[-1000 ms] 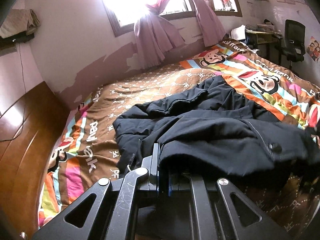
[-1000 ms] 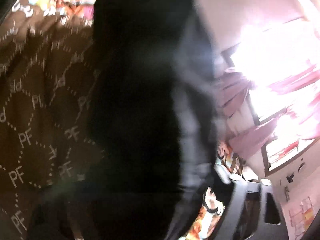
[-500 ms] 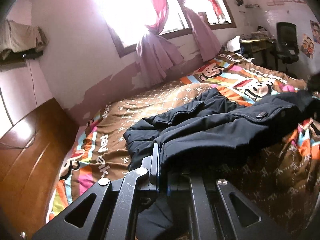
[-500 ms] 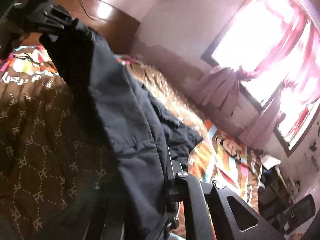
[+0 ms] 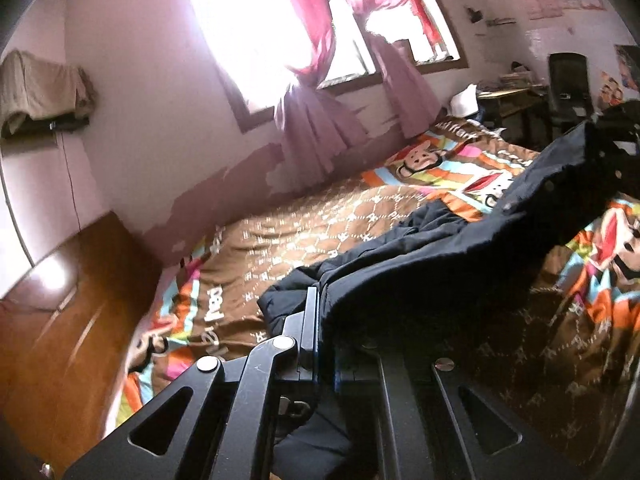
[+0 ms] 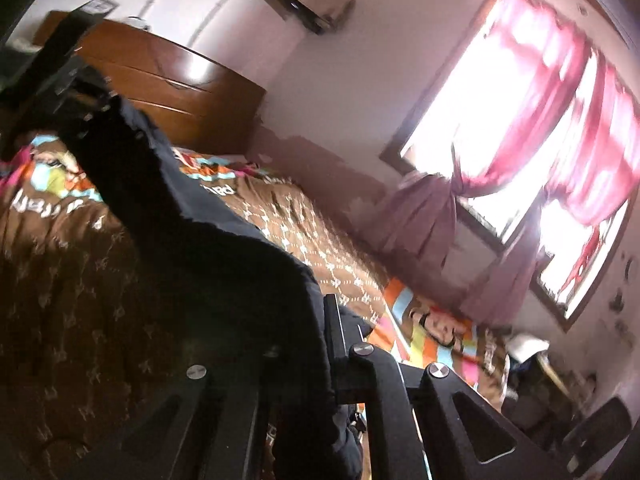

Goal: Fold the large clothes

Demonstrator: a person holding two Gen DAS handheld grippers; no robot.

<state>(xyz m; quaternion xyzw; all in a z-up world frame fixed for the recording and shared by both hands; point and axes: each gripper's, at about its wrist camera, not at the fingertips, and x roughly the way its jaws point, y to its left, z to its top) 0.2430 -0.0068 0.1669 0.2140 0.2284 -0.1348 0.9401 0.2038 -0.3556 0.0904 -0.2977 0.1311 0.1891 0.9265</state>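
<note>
A large black jacket (image 5: 440, 256) hangs stretched over the patterned brown bed cover (image 5: 320, 220). Its far part still rests bunched on the bed. My left gripper (image 5: 326, 320) is shut on one edge of the jacket at the bottom of the left wrist view. The right gripper (image 5: 616, 136) holds the other end higher up at the right. In the right wrist view the jacket (image 6: 208, 248) runs from my right gripper (image 6: 316, 332), shut on the cloth, up to the left gripper (image 6: 72, 92) at the top left. The cloth hides one finger of each gripper.
A wooden headboard (image 5: 60, 320) stands at the bed's left end. A bright window with pink curtains (image 5: 320, 120) fills the far wall. A desk and a black chair (image 5: 568, 84) stand beyond the bed's right end. A wall shelf with cloth (image 5: 40, 96) hangs at the upper left.
The right gripper has shut on the jacket's edge and risen with it. The left gripper also lifted a little. The jacket now hangs taut between them instead of lying in a heap.
</note>
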